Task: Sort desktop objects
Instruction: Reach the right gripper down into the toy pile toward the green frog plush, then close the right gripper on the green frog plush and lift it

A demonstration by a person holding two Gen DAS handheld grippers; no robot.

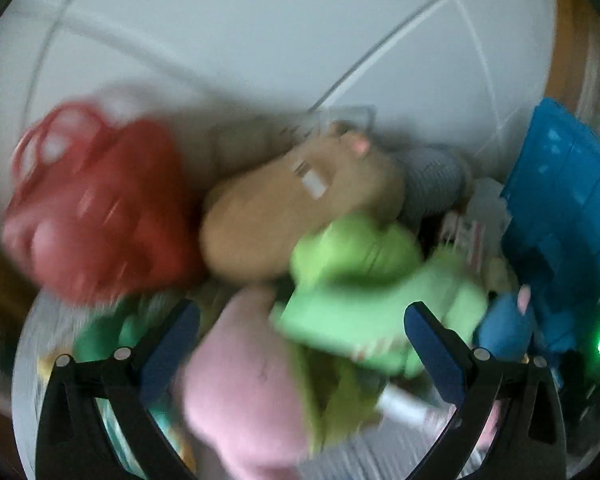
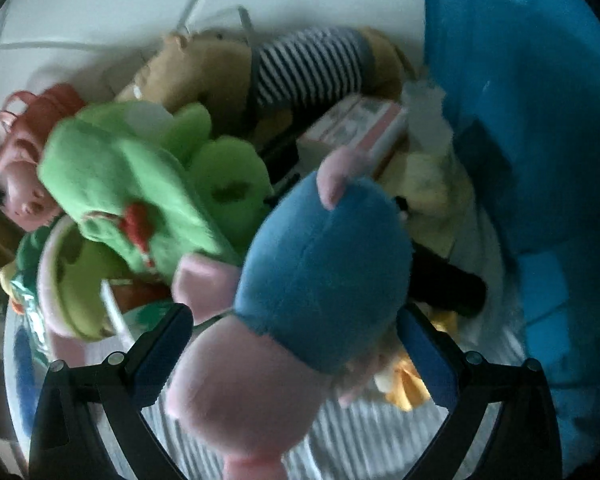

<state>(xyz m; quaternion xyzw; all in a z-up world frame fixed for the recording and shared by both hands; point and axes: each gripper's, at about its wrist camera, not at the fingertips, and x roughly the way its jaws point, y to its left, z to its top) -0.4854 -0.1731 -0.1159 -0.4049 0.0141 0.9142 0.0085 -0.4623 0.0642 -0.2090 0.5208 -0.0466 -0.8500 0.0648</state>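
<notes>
Here the right gripper (image 2: 296,356) stands open around the blue-and-pink plush (image 2: 324,276) on the toy pile (soft, light); I would pinch its body; the left gripper (image 1: 302,344) gapes too

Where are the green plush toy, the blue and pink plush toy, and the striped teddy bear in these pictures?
green plush toy (image 2: 140,184): right wrist view, on its fuzzy body.
blue and pink plush toy (image 2: 324,272): right wrist view, on its blue part.
striped teddy bear (image 2: 312,68): right wrist view, on its striped shirt.

A home: plush toys (image 2: 148,184) heaped by a blue bin (image 2: 532,120) on tiled floor (image 1: 220,40).
</notes>
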